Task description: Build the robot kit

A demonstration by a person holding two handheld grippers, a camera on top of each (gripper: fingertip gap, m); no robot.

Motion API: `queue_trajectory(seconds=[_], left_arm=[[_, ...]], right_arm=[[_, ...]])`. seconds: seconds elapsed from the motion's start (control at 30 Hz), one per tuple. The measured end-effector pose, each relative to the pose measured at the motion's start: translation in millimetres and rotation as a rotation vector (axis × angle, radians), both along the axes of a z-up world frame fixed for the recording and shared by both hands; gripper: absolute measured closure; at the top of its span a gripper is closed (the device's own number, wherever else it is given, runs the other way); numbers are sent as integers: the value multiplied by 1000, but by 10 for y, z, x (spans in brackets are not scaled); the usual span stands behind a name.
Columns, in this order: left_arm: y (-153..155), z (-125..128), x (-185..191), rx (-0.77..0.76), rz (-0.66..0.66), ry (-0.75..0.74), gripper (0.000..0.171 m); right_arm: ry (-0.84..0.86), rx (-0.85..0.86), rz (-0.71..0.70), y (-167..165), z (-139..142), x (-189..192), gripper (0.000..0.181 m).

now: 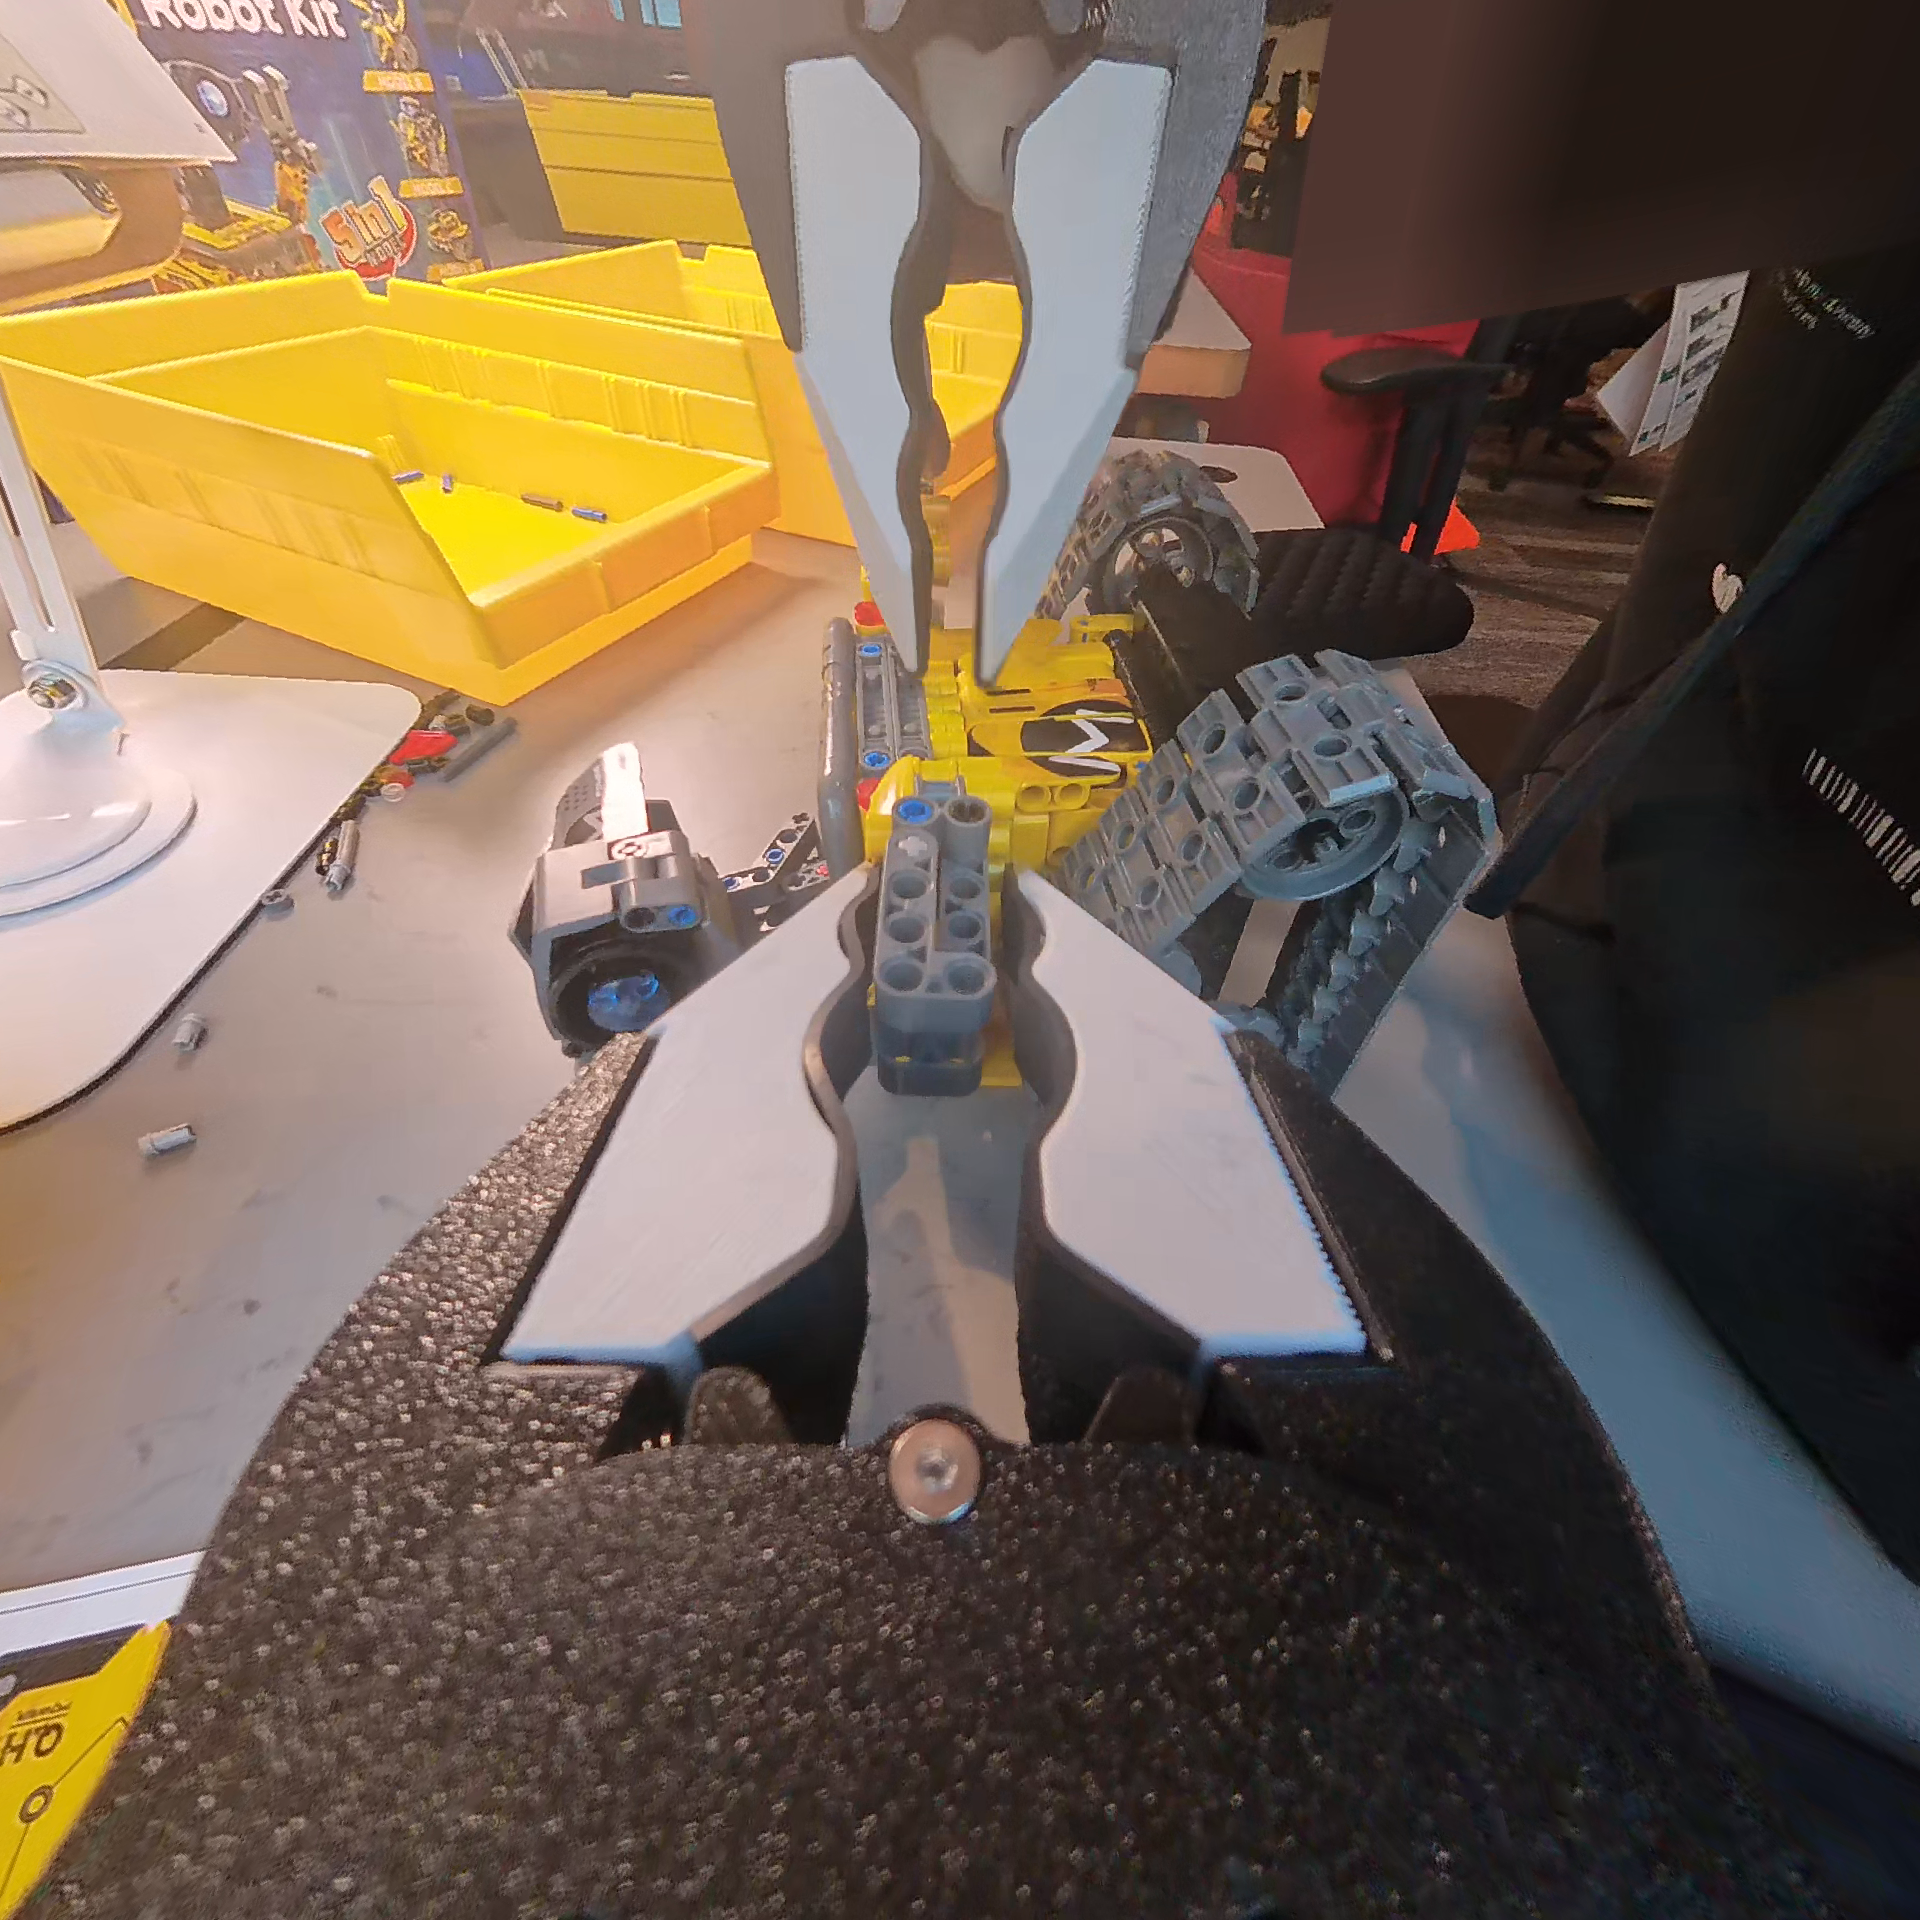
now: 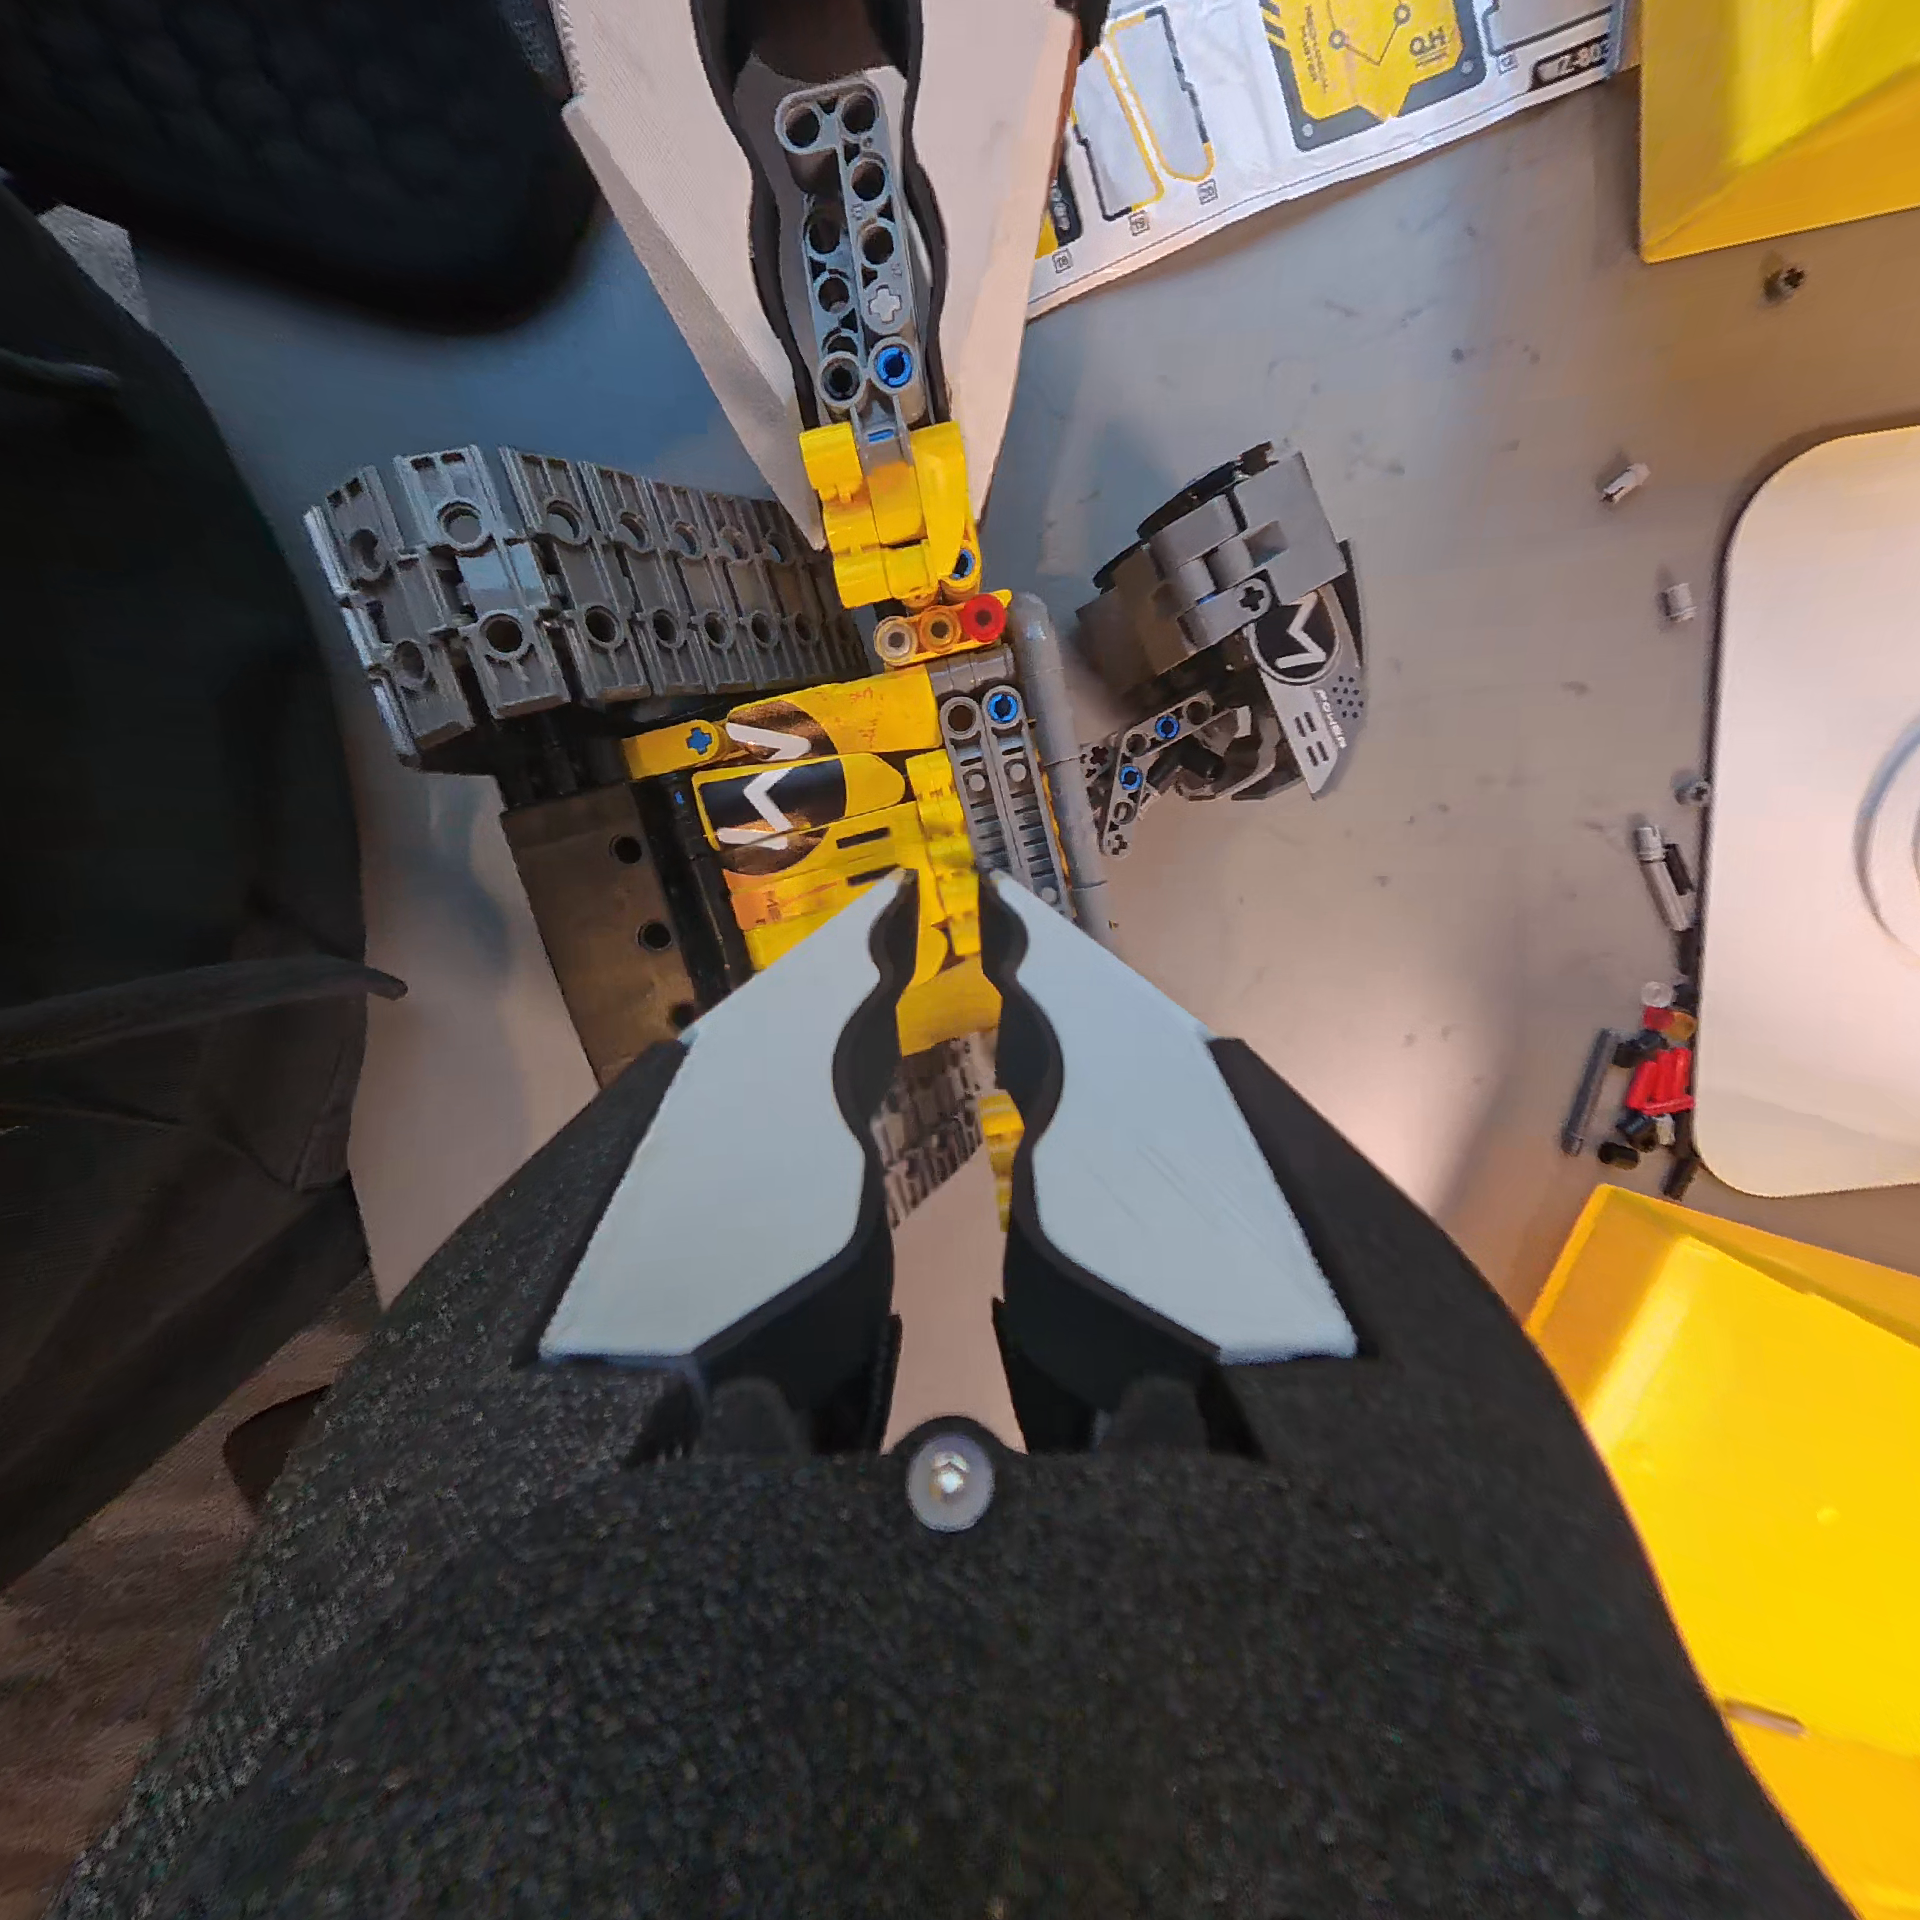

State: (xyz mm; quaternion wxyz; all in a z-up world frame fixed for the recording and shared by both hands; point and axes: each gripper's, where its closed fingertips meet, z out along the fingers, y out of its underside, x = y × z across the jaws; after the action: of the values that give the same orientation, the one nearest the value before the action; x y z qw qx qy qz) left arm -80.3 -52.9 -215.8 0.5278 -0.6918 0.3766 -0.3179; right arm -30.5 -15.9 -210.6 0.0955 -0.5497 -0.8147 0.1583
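A yellow and grey tracked brick model (image 1: 1049, 769) lies on the grey table, with its grey tracks (image 1: 1257, 800) to the right. My left gripper (image 1: 943, 883) is shut on a grey holed beam (image 1: 928, 935) that sticks out of the model's near end. My right gripper (image 1: 948, 665) comes down from above, its tips on the yellow body. In the right wrist view, my right gripper (image 2: 948, 881) is shut on a narrow yellow part (image 2: 951, 904) of the model (image 2: 810, 790). The left gripper (image 2: 899, 520) holds the grey beam (image 2: 852, 239) at the far end.
A black and grey motor block (image 1: 613, 914) lies left of the model. Yellow bins (image 1: 312, 447) stand behind, and one is near right (image 2: 1745, 1455). A white lamp base (image 1: 104, 810), loose small parts (image 1: 447, 743), a printed sheet (image 2: 1299, 114) and a black bag (image 1: 1766, 831) surround it. Tip to tip, the grippers are about 7 centimeters apart.
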Motion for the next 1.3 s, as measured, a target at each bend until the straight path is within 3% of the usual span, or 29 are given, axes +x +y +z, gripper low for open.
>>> queue_trajectory(seconds=[0.07,0.23,0.63,1.17,1.3], left_arm=[[-3,2,4,-1,-2,-4,151],[-3,3,6,0,-2,-4,151],[6,-9,-5,3,9,14,151],[-33,-16,51,-12,-7,26,151],[-45,-15,57,-4,-10,23,151]], right_arm=[[24,56,11,77,21,-10,172],[101,-24,32,-59,158,-65,180],[43,-101,-13,-130,-10,-18,181],[-2,-149,131,-437,-11,199,181],[4,-107,111,-370,17,154,168]])
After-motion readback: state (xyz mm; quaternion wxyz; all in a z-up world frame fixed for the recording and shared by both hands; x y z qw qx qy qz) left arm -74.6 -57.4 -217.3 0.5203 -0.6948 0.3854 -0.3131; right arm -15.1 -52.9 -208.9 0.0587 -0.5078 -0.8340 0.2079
